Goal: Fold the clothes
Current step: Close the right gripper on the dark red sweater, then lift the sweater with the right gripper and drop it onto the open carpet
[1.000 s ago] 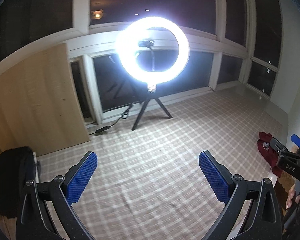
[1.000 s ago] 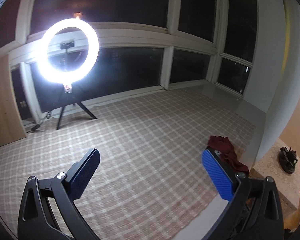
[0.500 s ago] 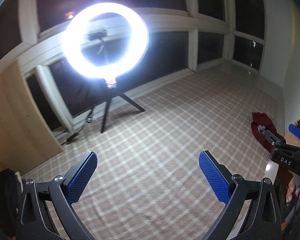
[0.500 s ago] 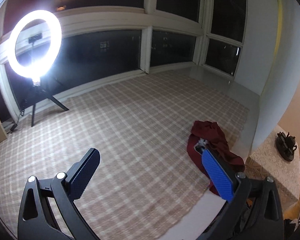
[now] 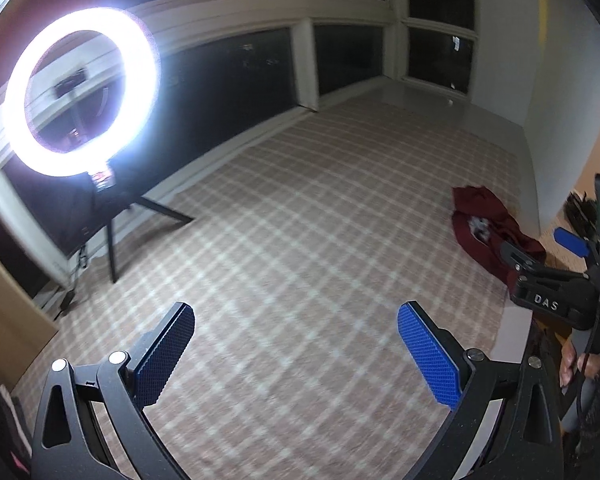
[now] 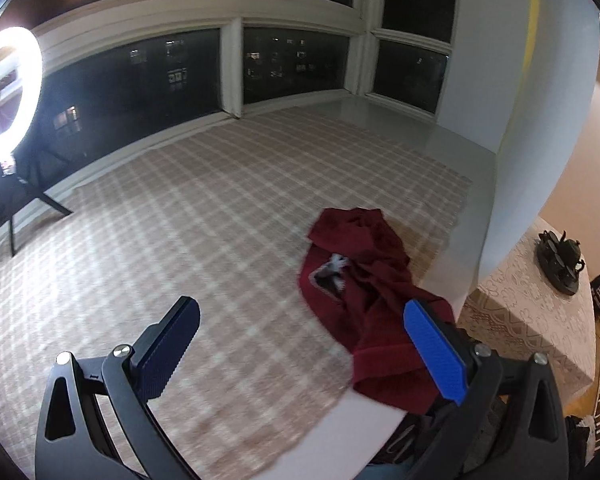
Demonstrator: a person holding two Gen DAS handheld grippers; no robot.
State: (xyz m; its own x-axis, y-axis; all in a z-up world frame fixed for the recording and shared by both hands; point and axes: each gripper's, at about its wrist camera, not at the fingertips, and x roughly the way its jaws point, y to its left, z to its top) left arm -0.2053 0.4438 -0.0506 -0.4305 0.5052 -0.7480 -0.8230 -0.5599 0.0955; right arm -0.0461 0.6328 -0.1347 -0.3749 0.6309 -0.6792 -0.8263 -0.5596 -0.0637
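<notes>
On the plaid mat (image 6: 188,216), near its right edge, lies 1 dark red garment (image 6: 364,280), crumpled, with a small white-grey patch on its upper side. Garment's near end hangs over the mat edge onto bare white floor (image 6: 360,412).

Right gripper (image 6: 300,352): spread wide, nothing between its 2 blue pads; it sits above the near end of the garment, and contact cannot be confirmed. Right pad overlaps the garment in the right wrist view.

Left gripper (image 5: 296,352): also spread wide and empty, over bare mat well to the left of the garment (image 5: 492,232).

Right of the garment: white wall column (image 6: 520,120), then a lace-covered table (image 6: 532,320) carrying a dark tea set (image 6: 560,260).

Far left of the garment: lit ring light (image 5: 80,92) on a tripod, in front of dark windows (image 6: 292,64).
</notes>
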